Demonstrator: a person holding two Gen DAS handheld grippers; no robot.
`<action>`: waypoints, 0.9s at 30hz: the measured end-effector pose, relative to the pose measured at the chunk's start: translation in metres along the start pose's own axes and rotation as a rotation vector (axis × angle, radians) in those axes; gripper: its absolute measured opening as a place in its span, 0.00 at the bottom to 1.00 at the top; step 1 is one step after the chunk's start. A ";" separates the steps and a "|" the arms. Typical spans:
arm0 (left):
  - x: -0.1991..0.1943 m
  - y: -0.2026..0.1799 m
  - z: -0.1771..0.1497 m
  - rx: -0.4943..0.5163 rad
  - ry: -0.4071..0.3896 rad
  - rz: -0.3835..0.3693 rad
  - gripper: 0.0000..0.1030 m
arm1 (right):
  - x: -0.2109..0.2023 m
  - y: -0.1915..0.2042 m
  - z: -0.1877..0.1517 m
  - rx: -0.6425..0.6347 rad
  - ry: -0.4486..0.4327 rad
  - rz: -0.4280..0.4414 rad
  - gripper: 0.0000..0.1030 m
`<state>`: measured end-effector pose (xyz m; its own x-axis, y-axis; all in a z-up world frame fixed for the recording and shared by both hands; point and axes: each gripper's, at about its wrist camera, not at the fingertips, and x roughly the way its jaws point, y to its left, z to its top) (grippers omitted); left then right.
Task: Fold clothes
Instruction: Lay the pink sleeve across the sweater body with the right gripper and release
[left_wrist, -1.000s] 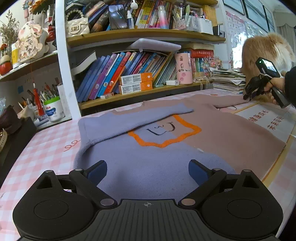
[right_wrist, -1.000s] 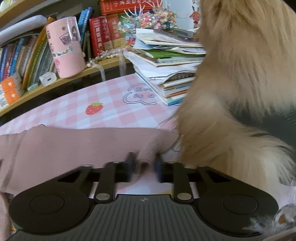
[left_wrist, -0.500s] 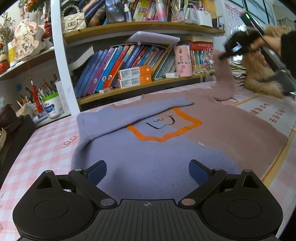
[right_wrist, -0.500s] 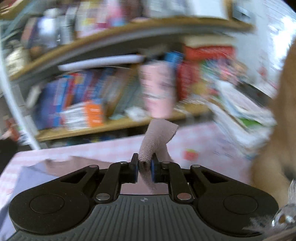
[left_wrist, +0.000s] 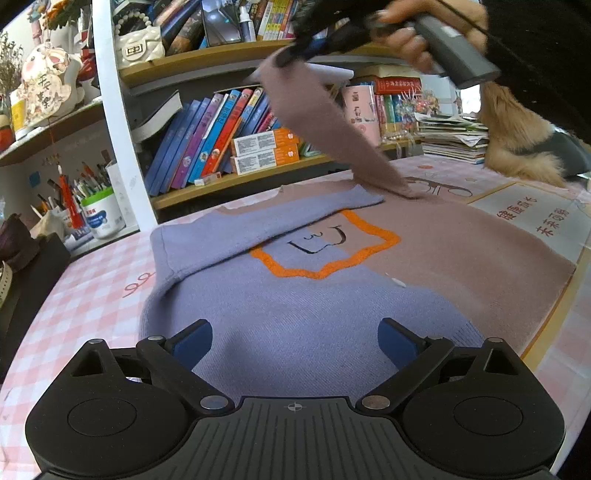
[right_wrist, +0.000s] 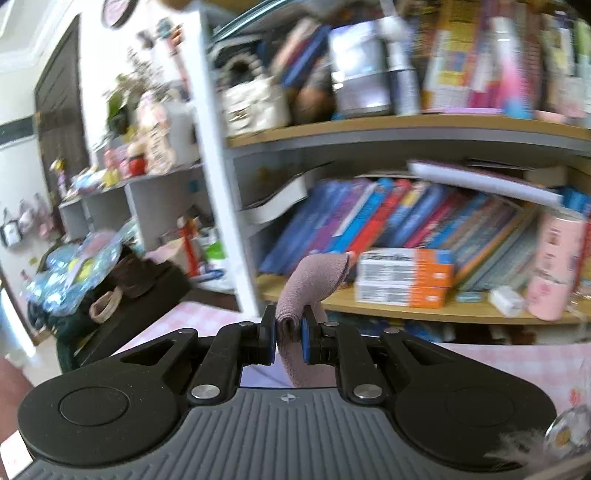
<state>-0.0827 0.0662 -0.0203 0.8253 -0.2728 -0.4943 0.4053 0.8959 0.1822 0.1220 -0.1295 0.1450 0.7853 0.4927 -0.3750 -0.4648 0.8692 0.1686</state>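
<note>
Soft knit, the sweater (left_wrist: 332, 280) lies flat on the worktop (left_wrist: 92, 295); right hand-held gripper (right_wrist: 288, 338) pinches its limp pink sleeve (left_wrist: 321, 122) cuff aloft, left hand-held gripper (left_wrist: 295, 343) spread.

Bright, even daylight, window glare at the left wrist view's far right, strong fisheye bending at the edges, bookshelf (right_wrist: 406, 122) smeared by motion blur (right wrist view only), soft shadows.
</note>
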 end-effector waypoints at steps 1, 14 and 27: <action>0.000 0.000 0.000 -0.001 -0.001 -0.001 0.95 | 0.008 0.005 -0.001 -0.010 0.011 0.008 0.12; 0.000 0.001 0.000 -0.002 0.002 -0.015 0.96 | 0.058 0.018 -0.034 0.031 0.121 0.063 0.25; 0.002 0.001 0.001 0.006 0.012 -0.008 0.96 | 0.022 0.016 -0.048 -0.007 0.150 0.101 0.59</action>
<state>-0.0805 0.0659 -0.0208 0.8173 -0.2754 -0.5062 0.4142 0.8915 0.1837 0.1118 -0.1066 0.0956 0.6650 0.5648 -0.4885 -0.5412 0.8153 0.2059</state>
